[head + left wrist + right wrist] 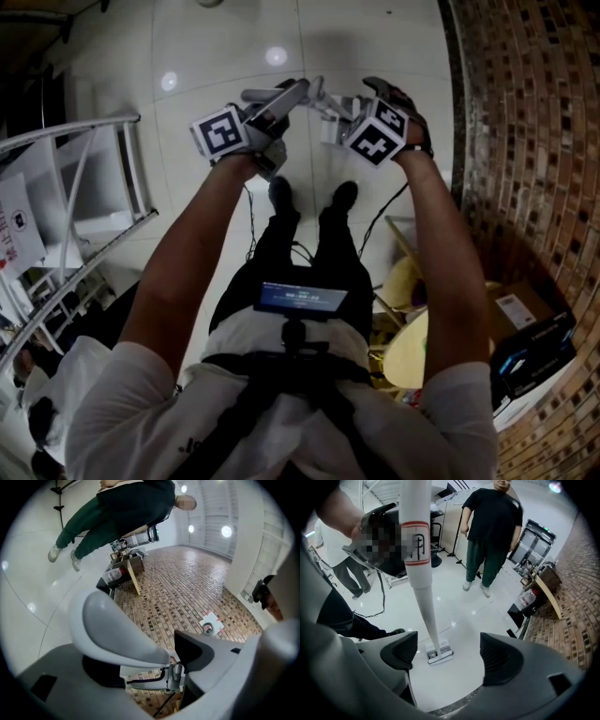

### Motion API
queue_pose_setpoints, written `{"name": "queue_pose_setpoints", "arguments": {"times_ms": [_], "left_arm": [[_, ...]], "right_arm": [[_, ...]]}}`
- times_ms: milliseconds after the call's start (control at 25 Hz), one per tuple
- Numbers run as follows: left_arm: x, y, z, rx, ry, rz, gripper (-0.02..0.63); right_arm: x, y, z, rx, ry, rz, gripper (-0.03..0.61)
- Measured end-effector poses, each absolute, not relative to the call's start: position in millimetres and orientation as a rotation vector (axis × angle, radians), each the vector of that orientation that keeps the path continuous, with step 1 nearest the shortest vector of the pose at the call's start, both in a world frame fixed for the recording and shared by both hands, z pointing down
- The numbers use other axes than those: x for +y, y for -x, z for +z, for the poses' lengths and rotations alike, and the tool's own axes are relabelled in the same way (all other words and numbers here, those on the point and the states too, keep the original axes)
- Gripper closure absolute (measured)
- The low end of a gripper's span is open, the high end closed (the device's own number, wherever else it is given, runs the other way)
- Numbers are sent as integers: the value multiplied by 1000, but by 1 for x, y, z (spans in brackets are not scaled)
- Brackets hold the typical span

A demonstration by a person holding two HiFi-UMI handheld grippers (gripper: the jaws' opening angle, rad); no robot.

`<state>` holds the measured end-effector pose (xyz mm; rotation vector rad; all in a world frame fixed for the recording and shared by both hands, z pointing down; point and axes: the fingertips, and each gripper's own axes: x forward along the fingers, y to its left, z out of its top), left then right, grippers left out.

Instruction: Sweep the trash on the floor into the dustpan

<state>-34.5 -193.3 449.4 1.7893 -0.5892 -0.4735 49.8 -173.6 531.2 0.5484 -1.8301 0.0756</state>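
A white pole (417, 550) runs down to a small white head (439, 651) on the pale tile floor (454, 677). It passes close by the left pad (401, 651) of my right gripper (450, 656), whose jaws stand wide open and do not press on it. In the left gripper view a rounded grey-white handle piece (117, 630) lies across my left gripper (154, 656) and hides one jaw. The dark pad (192, 648) stands just clear of it, so the jaws are open. In the head view both grippers, left (286, 101) and right (336, 117), are close together above my shoes. I see no trash.
A person in a black shirt and green trousers (492, 527) stands on the tiles ahead. A brick-patterned wall (525, 141) runs along the right, with boxes and a round wooden thing (412, 347) at its foot. A white metal rack (84, 197) stands at the left.
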Motion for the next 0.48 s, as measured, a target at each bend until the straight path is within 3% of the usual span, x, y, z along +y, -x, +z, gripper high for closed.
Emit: {"name": "queue_pose_setpoints", "arguments": {"times_ms": [480], "left_arm": [[-180,56,458,-652,-1798,-429,241]], "right_arm": [[-142,-102,537,-1806,-739,255,163]]}}
